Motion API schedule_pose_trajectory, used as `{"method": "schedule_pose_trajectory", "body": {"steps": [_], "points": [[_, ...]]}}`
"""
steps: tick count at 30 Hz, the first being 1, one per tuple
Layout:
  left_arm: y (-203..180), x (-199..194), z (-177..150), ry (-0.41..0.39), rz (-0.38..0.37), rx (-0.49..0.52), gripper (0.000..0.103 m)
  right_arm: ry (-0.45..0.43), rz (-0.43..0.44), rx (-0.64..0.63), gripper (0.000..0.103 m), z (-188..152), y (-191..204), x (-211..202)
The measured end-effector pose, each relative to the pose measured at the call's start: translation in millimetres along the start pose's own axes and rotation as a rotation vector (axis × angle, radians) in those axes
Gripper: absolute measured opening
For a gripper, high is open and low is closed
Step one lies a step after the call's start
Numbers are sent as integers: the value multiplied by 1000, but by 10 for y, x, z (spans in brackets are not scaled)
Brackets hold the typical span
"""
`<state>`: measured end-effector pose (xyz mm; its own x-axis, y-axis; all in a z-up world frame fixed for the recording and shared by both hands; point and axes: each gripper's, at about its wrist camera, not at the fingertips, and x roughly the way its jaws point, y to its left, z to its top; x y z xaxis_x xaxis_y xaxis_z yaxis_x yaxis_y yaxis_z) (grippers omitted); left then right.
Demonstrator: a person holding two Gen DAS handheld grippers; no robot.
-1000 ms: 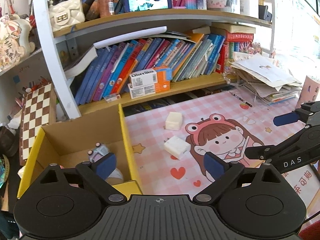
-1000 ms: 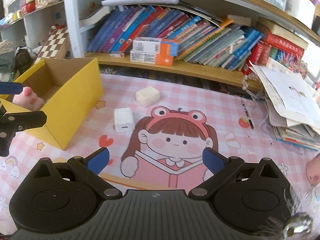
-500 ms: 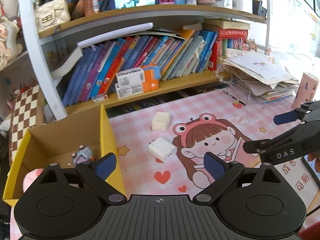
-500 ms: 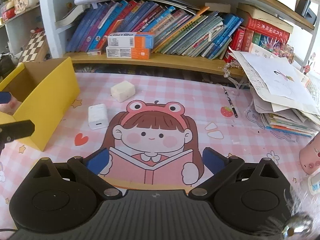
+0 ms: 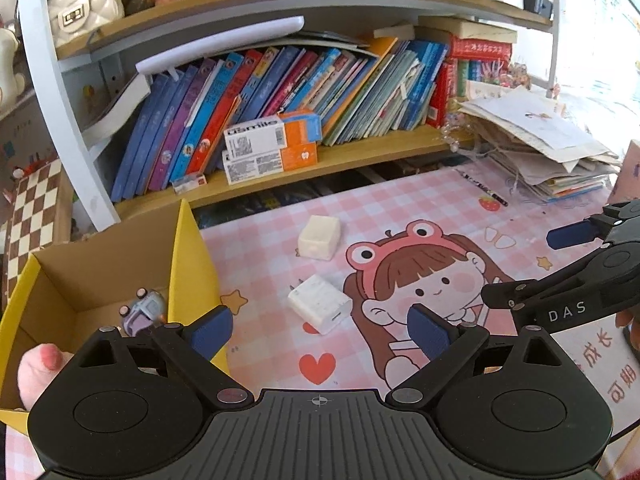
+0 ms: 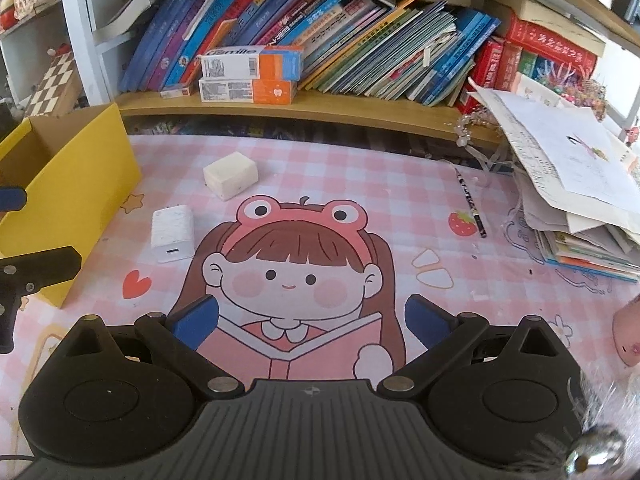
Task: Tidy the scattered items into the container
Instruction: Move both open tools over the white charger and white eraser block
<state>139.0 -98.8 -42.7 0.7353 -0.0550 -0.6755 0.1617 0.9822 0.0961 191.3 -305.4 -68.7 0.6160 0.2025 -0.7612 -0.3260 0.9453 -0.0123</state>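
Observation:
A yellow cardboard box point(image 5: 188, 256) point(image 6: 80, 168) stands at the left of the pink mat. Inside it lie a small purple toy car point(image 5: 144, 310) and a pink plush toy point(image 5: 38, 368). A white charger point(image 5: 320, 304) point(image 6: 173, 233) lies flat on the mat, with a cream block point(image 5: 319, 237) point(image 6: 231, 174) behind it. My left gripper point(image 5: 320, 334) is open, just in front of the charger and beside the box's right wall. My right gripper point(image 6: 312, 322) is open over the cartoon girl print, holding nothing.
A low wooden shelf point(image 6: 320, 110) of books and two orange-white cartons point(image 5: 272, 148) runs along the back. A messy paper stack point(image 6: 568, 168) fills the right side, with a pencil point(image 6: 470, 204) beside it. A pink plush toy point(image 6: 628, 332) sits at the far right edge.
My left gripper has drawn back out of the box and shifted right, so the charger now lies between its open fingers' line. The right gripper has moved forward and a little right.

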Motion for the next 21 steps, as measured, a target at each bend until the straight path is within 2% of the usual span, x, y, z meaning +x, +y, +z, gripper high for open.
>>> {"method": "schedule_pose_trajectory", "body": {"steps": [7,21], "points": [[-53,212,17,18,33,-8,96,-20,51,-57,100,127,-78,279],[-80,587,74,38,100,-50,94,-86,200,-199,94,478,-198,779]]}}
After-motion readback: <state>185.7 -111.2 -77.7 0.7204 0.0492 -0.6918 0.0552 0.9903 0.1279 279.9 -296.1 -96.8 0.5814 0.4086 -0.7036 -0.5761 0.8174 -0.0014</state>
